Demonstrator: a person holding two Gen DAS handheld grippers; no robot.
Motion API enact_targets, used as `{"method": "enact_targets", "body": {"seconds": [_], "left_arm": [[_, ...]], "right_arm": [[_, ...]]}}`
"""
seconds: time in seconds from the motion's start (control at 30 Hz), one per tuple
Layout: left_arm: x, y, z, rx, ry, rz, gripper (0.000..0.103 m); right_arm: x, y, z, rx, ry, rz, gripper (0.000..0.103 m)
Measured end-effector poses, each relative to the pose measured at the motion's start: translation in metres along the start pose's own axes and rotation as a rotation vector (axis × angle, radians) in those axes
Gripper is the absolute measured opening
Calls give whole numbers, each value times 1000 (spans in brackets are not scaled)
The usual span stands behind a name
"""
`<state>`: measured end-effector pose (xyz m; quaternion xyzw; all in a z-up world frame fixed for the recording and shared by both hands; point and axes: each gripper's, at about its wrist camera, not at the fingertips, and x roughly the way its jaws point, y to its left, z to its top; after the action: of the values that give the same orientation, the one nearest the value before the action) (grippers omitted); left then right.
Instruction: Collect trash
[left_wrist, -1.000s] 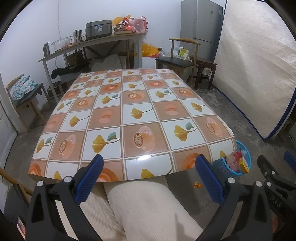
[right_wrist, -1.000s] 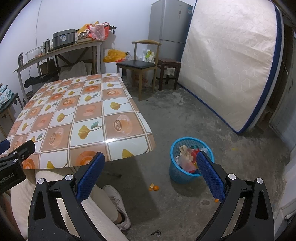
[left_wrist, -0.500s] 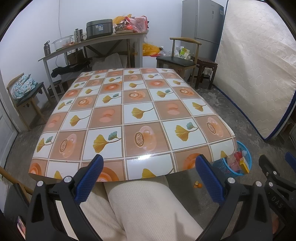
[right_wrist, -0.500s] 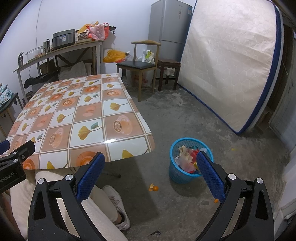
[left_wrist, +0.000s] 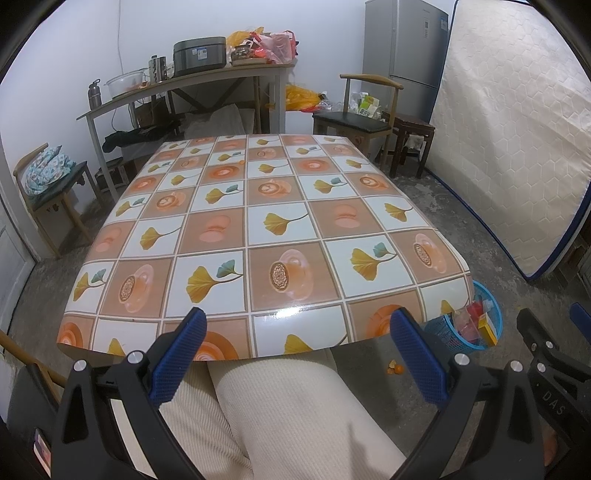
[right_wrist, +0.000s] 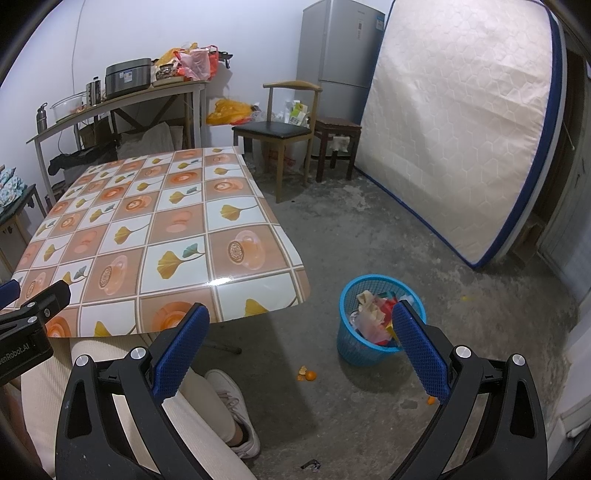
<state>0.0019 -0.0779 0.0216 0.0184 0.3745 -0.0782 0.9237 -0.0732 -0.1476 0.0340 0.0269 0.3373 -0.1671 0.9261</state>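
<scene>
A blue mesh trash basket (right_wrist: 351, 343) holding wrappers and paper stands on the concrete floor right of the table; it also shows in the left wrist view (left_wrist: 493, 325). Orange peel bits (right_wrist: 306, 374) lie on the floor left of the basket, also seen in the left wrist view (left_wrist: 395, 367). Another small orange bit (right_wrist: 430, 400) lies in front of the basket. My left gripper (left_wrist: 299, 328) is open and empty over my lap at the table's near edge. My right gripper (right_wrist: 301, 325) is open and empty, held above the floor near the basket.
A table with a glossy flower-patterned cloth (left_wrist: 258, 229) fills the middle. A mattress (right_wrist: 461, 140) leans on the right wall. A chair (right_wrist: 284, 129), a stool (right_wrist: 338, 129), a fridge (right_wrist: 340, 48) and a cluttered side table (left_wrist: 184, 81) stand behind. My legs are below.
</scene>
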Motion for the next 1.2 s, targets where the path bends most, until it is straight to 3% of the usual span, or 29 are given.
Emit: {"method": "enact_targets", "body": {"seconds": [1.2], "left_arm": [[0,1,1,-1,2,-2,97]], "right_arm": [[0,0,0,-4,-1,0,95]]}}
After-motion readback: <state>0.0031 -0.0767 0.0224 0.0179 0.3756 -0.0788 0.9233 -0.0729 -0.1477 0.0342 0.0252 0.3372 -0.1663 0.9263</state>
